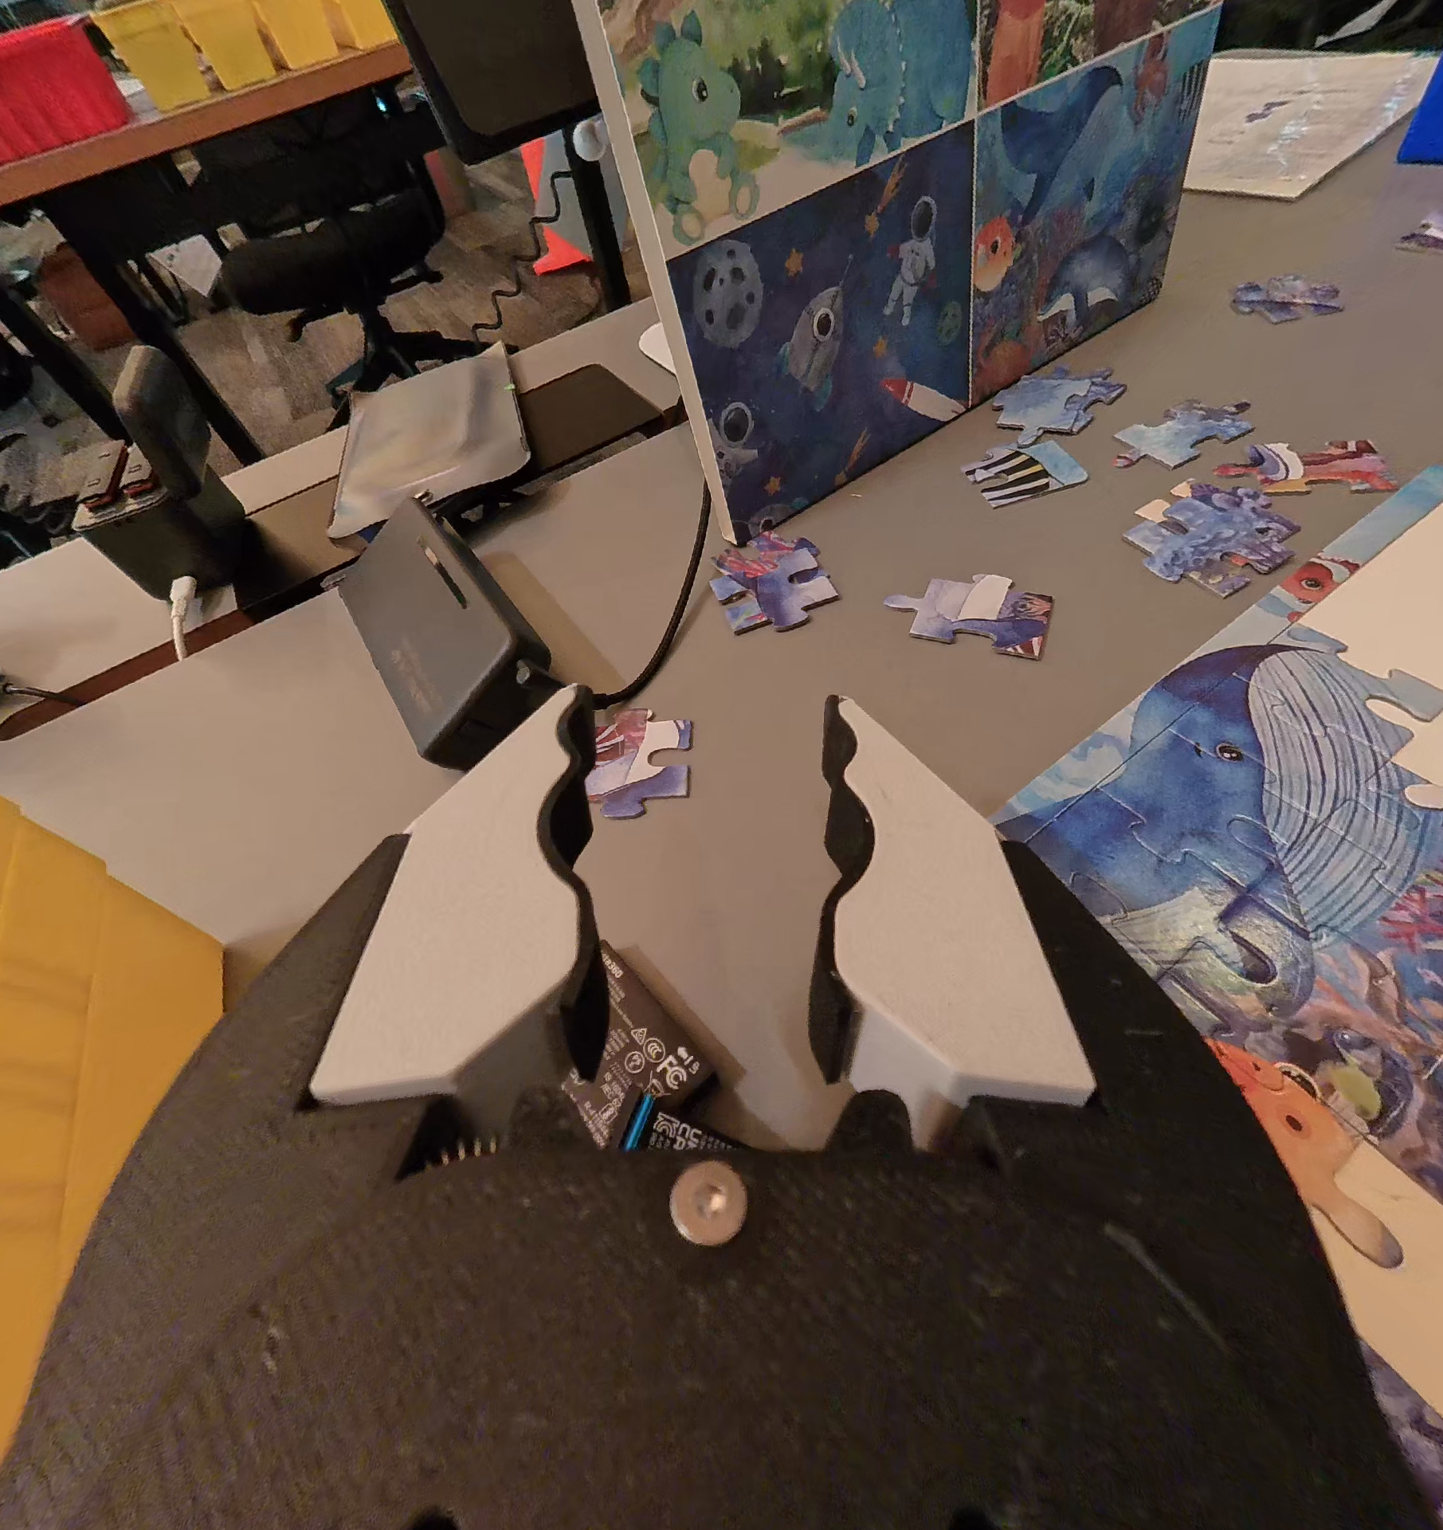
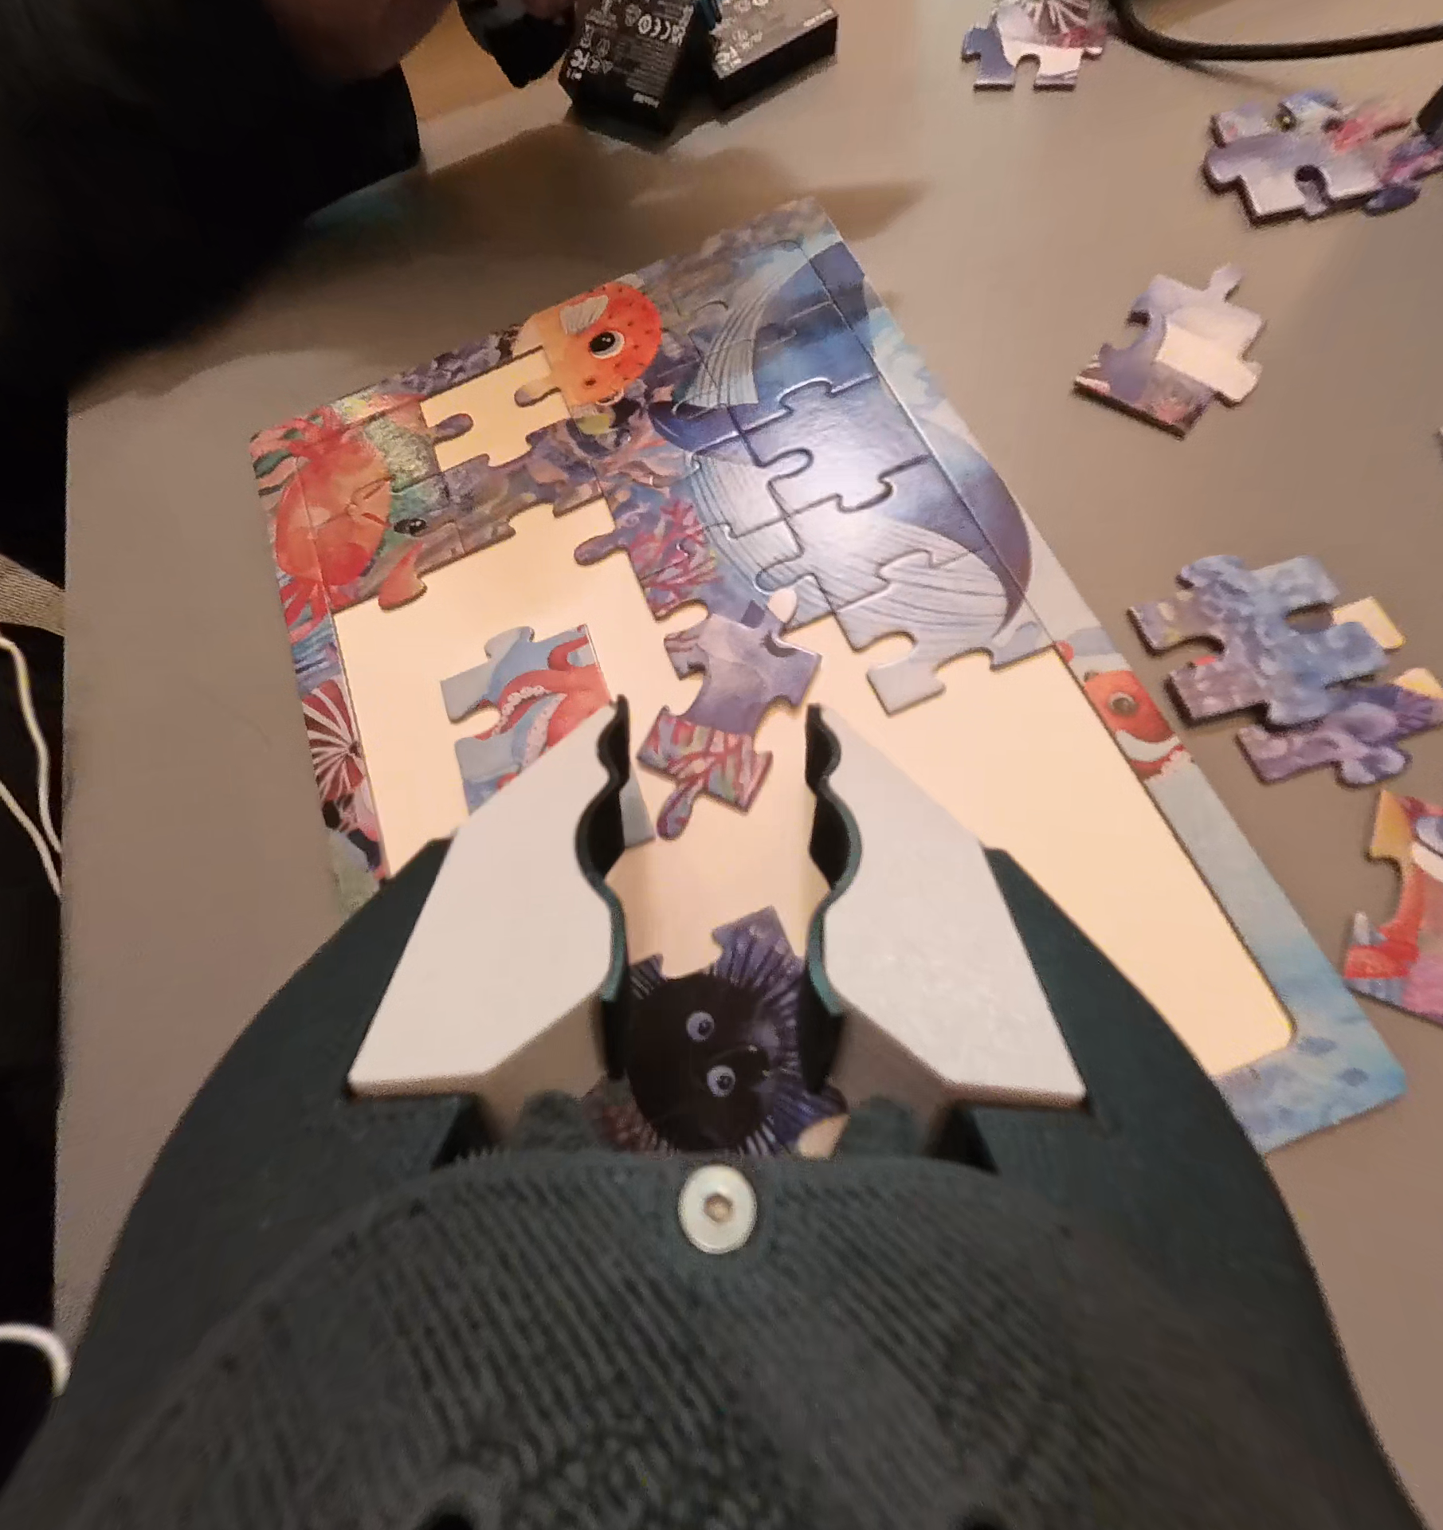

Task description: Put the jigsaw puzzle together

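A partly built sea-life jigsaw lies in its tray [image 2: 1248,935], with a blue whale [image 2: 867,464] assembled; it also shows at the right of the left wrist view [image 1: 1198,828]. My right gripper [image 2: 714,724] is open just above the tray. A loose blue-and-coral piece [image 2: 730,704] lies tilted between its fingertips, and an octopus piece [image 2: 527,687] lies just left. A dark urchin piece [image 2: 701,1051] lies under the gripper. My left gripper [image 1: 709,712] is open and empty over the grey table, with a loose piece [image 1: 639,762] by its left finger.
Several loose pieces lie on the table [image 1: 1181,530] [image 2: 1281,654]. An upright puzzle box [image 1: 908,248] stands behind them. A black device [image 1: 445,637] with a cable lies left of it. Small black boxes [image 2: 668,50] lie beyond the tray. A yellow surface [image 1: 55,993] is at the left. The tips of one gripper are about 25 centimetres away from the tips of the other.
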The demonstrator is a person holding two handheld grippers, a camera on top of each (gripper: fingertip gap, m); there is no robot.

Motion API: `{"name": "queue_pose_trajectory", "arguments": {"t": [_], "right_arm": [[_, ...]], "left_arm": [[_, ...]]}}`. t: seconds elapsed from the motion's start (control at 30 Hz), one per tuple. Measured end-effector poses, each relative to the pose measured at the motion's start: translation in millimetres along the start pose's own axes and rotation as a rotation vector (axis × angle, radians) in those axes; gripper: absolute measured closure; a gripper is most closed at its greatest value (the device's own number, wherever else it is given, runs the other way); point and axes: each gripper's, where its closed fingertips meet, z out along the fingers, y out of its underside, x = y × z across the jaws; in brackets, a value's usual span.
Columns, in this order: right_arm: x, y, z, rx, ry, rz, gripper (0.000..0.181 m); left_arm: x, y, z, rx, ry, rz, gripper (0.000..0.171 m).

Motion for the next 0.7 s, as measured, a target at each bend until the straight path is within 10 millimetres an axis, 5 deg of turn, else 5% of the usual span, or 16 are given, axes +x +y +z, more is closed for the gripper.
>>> {"name": "queue_pose_trajectory", "arguments": {"t": [0.2, 0.7], "right_arm": [[2.5, 12.7, 13.9, -0.109, 0.099, -0.102, 0.138], [7.2, 12.5, 11.4, -0.097, 0.113, -0.057, 0.151]], "left_arm": [[2.2, -0.1, 0.5, -0.002, 0.002, 0.008, 0.119], [3.3, -1.0, 0.2, 0.003, 0.004, 0.01, 0.119]]}}
